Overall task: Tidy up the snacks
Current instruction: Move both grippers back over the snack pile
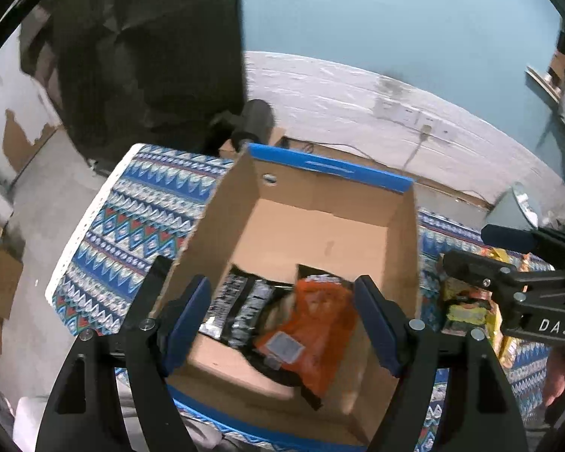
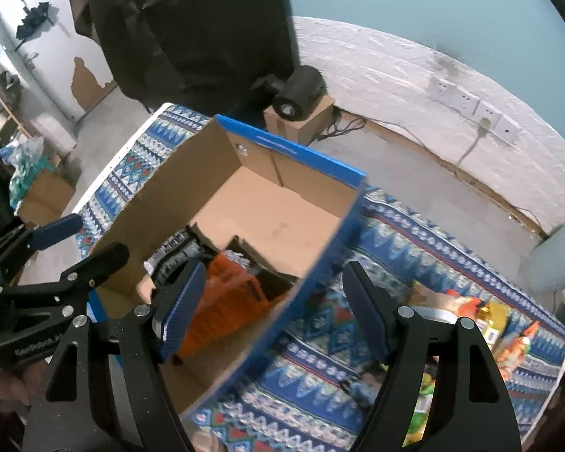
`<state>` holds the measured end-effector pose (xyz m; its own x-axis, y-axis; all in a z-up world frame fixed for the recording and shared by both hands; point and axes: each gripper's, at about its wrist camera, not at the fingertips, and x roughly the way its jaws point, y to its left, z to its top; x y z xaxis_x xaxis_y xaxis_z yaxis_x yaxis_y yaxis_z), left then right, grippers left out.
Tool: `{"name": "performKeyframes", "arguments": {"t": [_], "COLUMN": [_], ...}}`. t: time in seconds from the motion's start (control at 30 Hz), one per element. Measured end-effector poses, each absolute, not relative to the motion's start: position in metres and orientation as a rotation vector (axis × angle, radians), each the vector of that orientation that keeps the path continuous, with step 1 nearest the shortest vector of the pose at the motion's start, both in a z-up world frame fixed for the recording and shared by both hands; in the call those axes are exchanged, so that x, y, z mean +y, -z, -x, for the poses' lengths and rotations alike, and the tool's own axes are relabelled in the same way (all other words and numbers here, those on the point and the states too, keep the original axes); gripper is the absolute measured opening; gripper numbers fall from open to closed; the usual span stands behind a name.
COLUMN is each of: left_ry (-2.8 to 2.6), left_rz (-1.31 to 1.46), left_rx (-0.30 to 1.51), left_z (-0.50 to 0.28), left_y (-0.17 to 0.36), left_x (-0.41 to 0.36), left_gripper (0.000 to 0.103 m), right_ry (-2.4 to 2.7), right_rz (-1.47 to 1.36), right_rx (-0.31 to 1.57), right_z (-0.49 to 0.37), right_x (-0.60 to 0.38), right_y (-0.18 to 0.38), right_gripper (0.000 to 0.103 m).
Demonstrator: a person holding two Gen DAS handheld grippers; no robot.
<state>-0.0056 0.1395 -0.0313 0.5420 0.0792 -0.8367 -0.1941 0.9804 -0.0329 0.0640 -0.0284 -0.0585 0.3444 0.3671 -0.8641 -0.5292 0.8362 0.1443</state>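
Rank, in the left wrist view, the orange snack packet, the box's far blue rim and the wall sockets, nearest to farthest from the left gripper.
Measured from the left gripper:
1. Orange snack packet: between the open fingers, lying in the cardboard box.
2. Far blue rim: the box's top edge, beyond the packet.
3. Wall sockets: on the white wall, behind the table.

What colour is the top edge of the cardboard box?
Blue; the cardboard box shows its rim best in the left wrist view.

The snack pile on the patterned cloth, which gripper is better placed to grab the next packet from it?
Probably the right gripper. Its jaws are open and empty, and the loose snack packets lie on its side of the cardboard box. The left gripper, also open, hangs over the box's inside, farther from the pile.
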Motion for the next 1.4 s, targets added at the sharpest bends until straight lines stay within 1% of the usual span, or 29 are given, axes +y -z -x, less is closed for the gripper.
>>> {"name": "performKeyframes", "arguments": {"t": [0.2, 0.47, 0.83, 1.1, 1.4], "left_ry": [-0.069, 0.031, 0.153, 0.215, 0.266], "left_rz": [0.074, 0.024, 0.016, 0.001, -0.03], "left_rx": [0.975, 0.977, 1.074, 1.146, 1.236], "left_z": [0.004, -0.004, -0.018, -0.034, -0.05], "left_y": [0.031, 0.03, 0.054, 0.083, 0.12], "left_x": [0.102, 0.047, -0.013, -0.049, -0.073], "left_gripper": [0.079, 0.079, 0.079, 0.08, 0.08], "right_ry": [-0.538, -0.449, -0.369, -0.355, -0.355], "right_rz": [0.18, 0.203, 0.147, 0.121, 0.124], "right_rx": [1.064, 1.093, 1.117, 1.125, 1.177], "right_z": [-0.059, -0.054, -0.051, -0.06, -0.074], "right_x": [-0.082, -0.159, -0.247, -0.277, -0.29], "right_y": [0.052, 0.06, 0.075, 0.095, 0.133], "right_gripper": [0.076, 0.077, 0.077, 0.077, 0.077]}}
